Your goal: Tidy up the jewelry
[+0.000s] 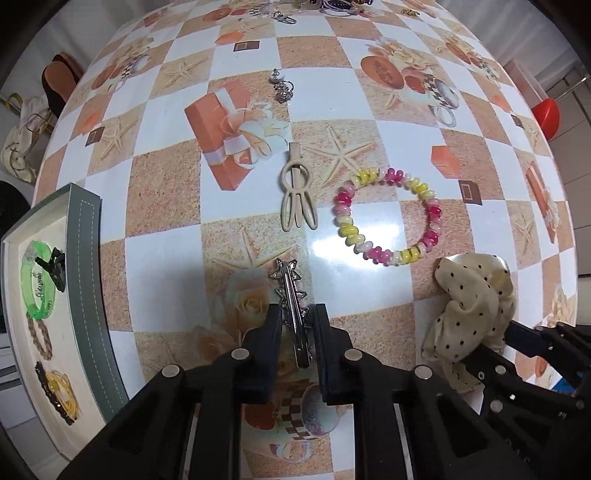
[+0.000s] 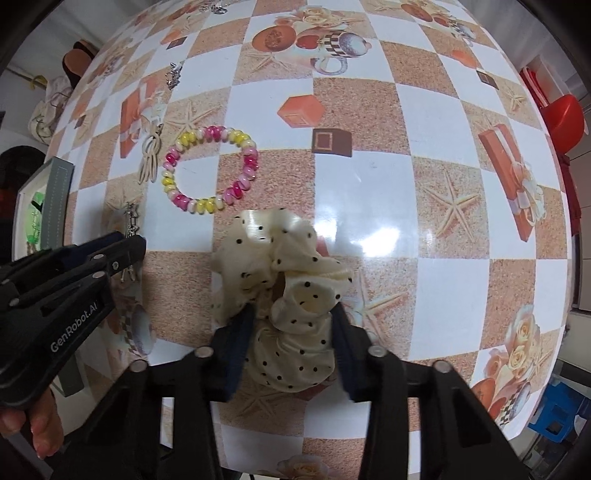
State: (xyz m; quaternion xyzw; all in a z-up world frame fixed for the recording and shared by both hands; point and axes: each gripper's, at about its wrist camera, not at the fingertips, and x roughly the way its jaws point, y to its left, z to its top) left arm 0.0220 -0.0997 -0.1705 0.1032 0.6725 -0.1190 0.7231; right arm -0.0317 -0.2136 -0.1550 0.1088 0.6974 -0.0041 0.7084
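My left gripper (image 1: 295,314) is shut on a silver star hair clip (image 1: 291,295), whose tip sticks out forward between the fingers. My right gripper (image 2: 293,314) is shut on a cream polka-dot scrunchie (image 2: 280,266) that bunches up between the fingers; it also shows in the left wrist view (image 1: 469,302). A pink, yellow and white bead bracelet (image 1: 388,216) and a beige hair clip (image 1: 297,192) lie on the table ahead. A grey jewelry tray (image 1: 83,280) at the left holds a green bangle (image 1: 38,280), a braided band and a yellow-and-black piece.
The round table (image 1: 166,192) has a glossy checkered cloth. Silver earrings (image 1: 282,86) lie farther back, and more small jewelry (image 1: 284,14) sits at the far edge. A red stool (image 2: 565,118) stands off the right side. Bags (image 1: 22,147) lie on the floor at the left.
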